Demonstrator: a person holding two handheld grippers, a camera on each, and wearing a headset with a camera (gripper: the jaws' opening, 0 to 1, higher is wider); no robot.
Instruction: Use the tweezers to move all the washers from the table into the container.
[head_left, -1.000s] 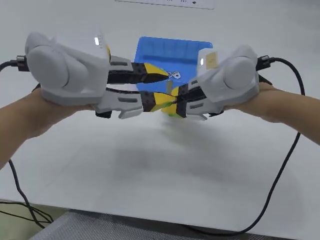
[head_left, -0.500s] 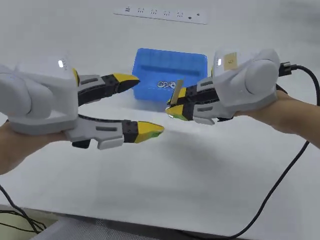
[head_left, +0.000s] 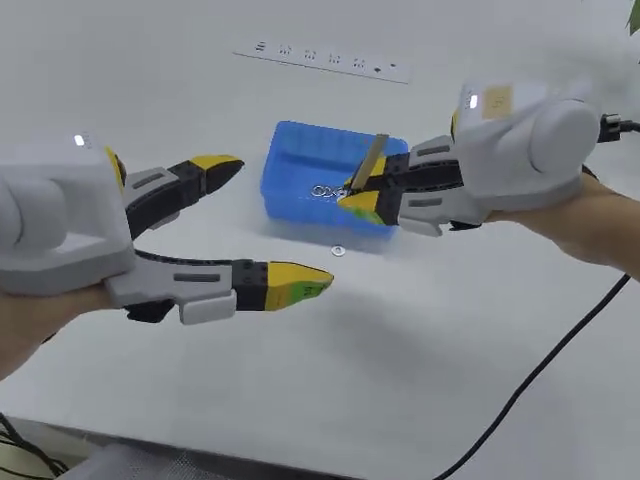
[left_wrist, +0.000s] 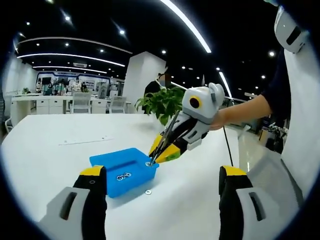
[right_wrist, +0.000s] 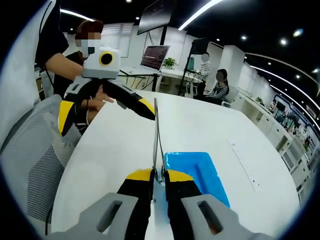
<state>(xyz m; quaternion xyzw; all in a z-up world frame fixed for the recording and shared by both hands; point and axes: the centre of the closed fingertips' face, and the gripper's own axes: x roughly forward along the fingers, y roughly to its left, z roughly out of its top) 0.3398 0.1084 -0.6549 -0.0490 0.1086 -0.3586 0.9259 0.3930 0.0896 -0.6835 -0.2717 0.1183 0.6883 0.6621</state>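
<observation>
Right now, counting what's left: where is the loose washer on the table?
Head view: the washer lies on the white table just in front of the blue container, by its near wall.

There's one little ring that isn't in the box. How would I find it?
Look for the blue container on the white table. Just in front of its near wall lies one small silver washer. The other washers sit inside the container; this one lies alone outside.
</observation>
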